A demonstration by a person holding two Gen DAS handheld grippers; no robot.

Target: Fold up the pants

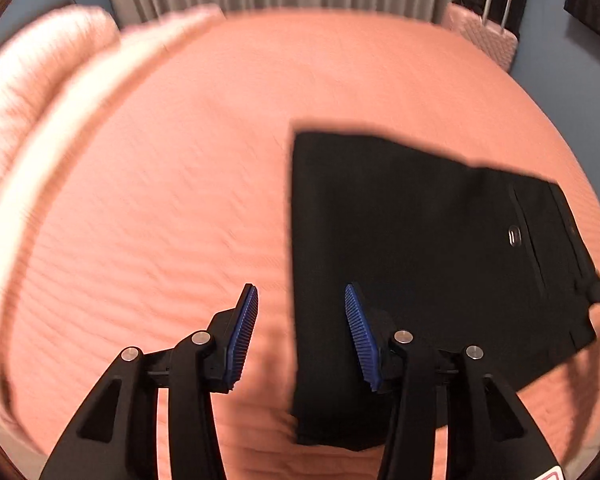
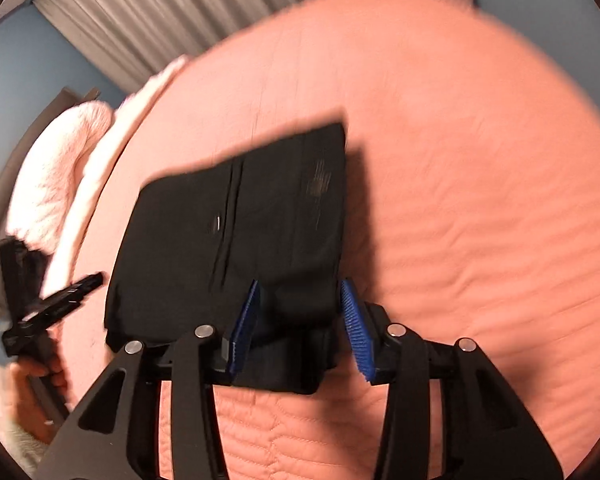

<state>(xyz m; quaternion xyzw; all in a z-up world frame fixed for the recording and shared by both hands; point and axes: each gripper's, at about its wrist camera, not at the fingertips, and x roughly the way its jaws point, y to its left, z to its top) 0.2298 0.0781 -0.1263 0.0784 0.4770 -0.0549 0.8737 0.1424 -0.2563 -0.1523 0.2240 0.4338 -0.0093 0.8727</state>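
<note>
Your folded black pants (image 1: 420, 260) lie on the salmon quilt (image 1: 160, 200), right of its pillows (image 1: 32, 88); with left gripper (image 1: 301, 300) and right gripper (image 2: 299, 304) both spread and empty, pinch this soft, limp, light fabric at a thick folded edge.
</note>
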